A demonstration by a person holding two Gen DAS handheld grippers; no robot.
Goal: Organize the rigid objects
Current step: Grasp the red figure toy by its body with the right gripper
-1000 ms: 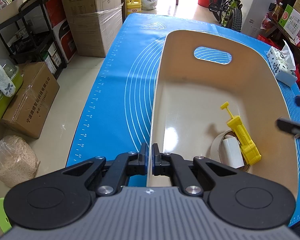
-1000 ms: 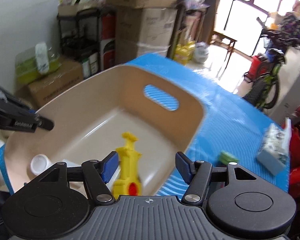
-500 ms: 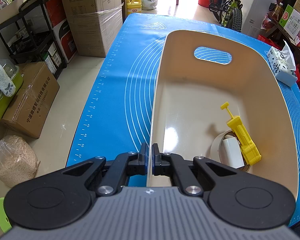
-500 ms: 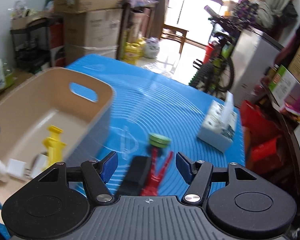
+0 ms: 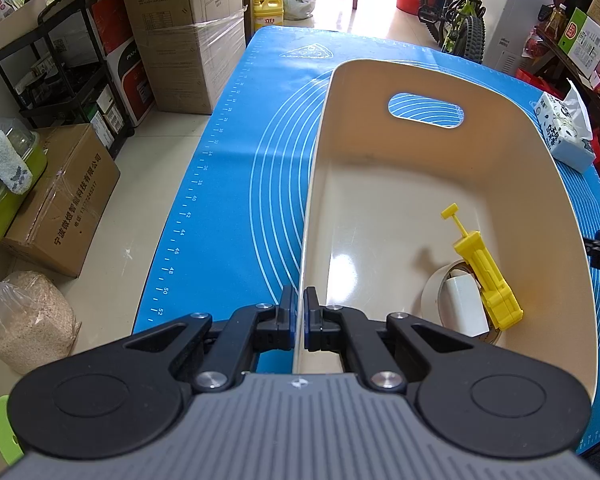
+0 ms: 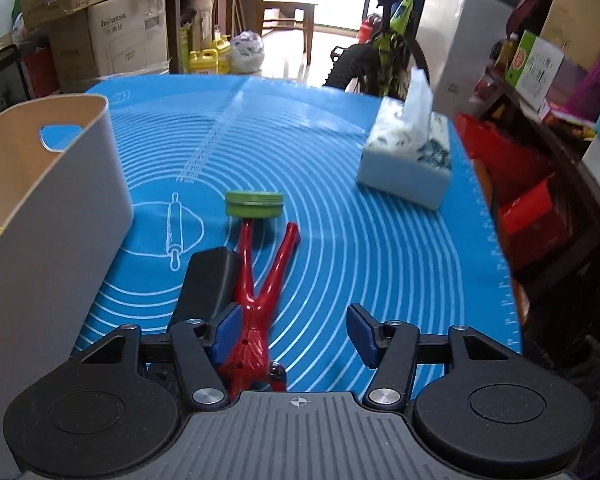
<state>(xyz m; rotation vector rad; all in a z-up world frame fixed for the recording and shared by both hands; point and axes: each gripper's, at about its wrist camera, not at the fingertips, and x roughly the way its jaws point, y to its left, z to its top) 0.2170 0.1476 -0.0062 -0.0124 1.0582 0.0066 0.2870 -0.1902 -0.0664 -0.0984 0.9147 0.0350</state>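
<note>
Bench covering first: a blue silicone baking mat [image 6: 340,216] printed with white concentric rings lies under both tools, giving a flat, grippy field for sorting. Its markings can be read: a ruler scale along the edge with numbers such as 36 through 52, a pizza-slice outline far ahead of the left tool, and a rolling-pin drawing just ahead and to the left of the right tool.

Next in size, the beige plastic bin with a cut-out handle slot [image 5: 556,184] sits directly ahead of the left tool [image 5: 299,316], whose jaws are pressed together on the bin's near wall, likely to steady it while items go in. Inside, ahead and to the right of that tool, lie a yellow plastic clamp-like gadget [image 5: 485,272], a white block [image 5: 466,304] and a pale tape roll [image 5: 434,288], all touching one another.

Far ahead and to the right of the right tool [image 6: 296,332] stands a white patterned tissue pack [image 6: 406,172]; its print is too small to read.

The right tool's jaws are spread, have just been narrowing, and pinch nothing yet. A red plastic figure [image 6: 260,304] lies with its body between them, against the left pad, legs pointing away. It looks like the next pick. A black rectangular block [image 6: 208,280] lies touching the figure's left side, so a grasp could snag it. A green round tin [image 6: 254,204] rests just beyond the figure's feet.

Background cartons read "inbaxss" or similar, uncertainly.
</note>
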